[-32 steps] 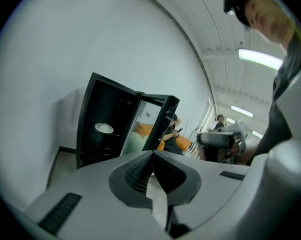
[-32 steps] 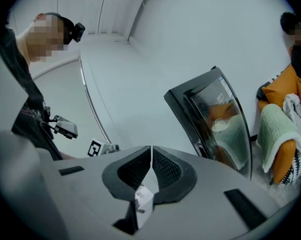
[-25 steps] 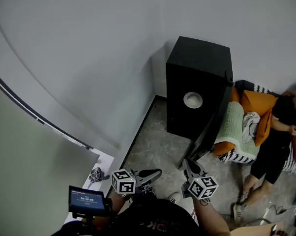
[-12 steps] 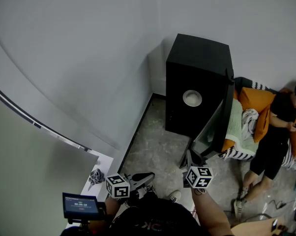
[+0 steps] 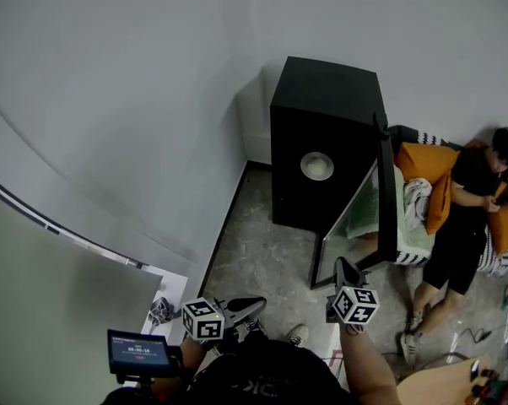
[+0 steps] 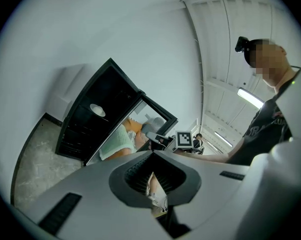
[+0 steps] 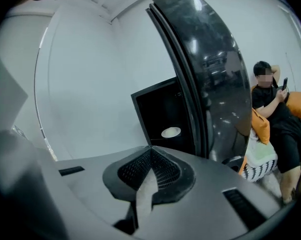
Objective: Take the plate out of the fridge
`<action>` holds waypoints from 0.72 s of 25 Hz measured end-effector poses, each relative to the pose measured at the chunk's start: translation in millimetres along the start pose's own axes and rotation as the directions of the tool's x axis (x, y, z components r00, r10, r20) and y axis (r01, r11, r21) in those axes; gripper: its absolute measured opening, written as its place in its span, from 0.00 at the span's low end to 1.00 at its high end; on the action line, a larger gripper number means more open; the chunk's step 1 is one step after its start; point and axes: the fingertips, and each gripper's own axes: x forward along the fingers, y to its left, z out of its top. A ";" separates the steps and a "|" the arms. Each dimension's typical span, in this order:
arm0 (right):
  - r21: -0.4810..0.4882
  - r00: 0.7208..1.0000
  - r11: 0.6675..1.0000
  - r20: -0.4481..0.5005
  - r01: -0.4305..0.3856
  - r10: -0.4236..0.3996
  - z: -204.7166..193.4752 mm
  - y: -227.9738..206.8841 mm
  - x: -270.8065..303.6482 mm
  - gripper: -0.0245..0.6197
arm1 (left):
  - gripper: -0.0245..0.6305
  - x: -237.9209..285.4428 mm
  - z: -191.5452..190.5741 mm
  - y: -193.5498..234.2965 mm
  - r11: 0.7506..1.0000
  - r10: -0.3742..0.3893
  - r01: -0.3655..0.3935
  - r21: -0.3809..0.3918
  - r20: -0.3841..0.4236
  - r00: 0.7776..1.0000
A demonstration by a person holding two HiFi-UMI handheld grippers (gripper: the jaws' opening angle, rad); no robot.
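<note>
I see the plate lying flat, face up, inside the open fridge, at 12 o'clock from the right gripper. Only the head view shows the left gripper alongside it. Both jaws are closed and empty.

A bare, home-like corner of a larger hall: a small black fridge against plain white walls, speckled stone floor, a person lounging on orange cushions, strip lights on a panelled ceiling.
</note>
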 end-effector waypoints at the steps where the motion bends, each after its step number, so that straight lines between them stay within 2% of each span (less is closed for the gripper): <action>1: 0.015 1.000 1.000 0.007 0.017 -0.017 1.7 -8.0 -5.3 0.05 | 0.04 1.8 1.2 -3.1 1.000 -0.006 0.006 0.004 -0.002 1.000; 6: 0.090 0.996 0.993 0.035 0.076 -0.079 9.5 -42.9 -22.2 0.05 | 0.04 6.8 5.4 -8.9 1.000 -0.024 0.024 0.020 -0.006 1.000; 10: 0.138 0.994 0.987 0.058 0.086 -0.095 16.7 -47.9 -13.0 0.05 | 0.04 3.1 11.0 7.8 0.999 -0.034 0.034 0.015 -0.008 0.999; 14: 0.204 0.993 0.977 0.092 0.054 -0.074 27.0 -35.4 -6.1 0.05 | 0.04 -1.0 16.6 17.1 0.999 -0.042 0.042 0.011 -0.011 0.999; 18: 0.267 0.992 0.963 0.128 -0.027 -0.008 35.0 -12.0 -4.6 0.05 | 0.04 -6.2 16.9 19.7 0.999 -0.042 0.042 0.008 -0.011 0.999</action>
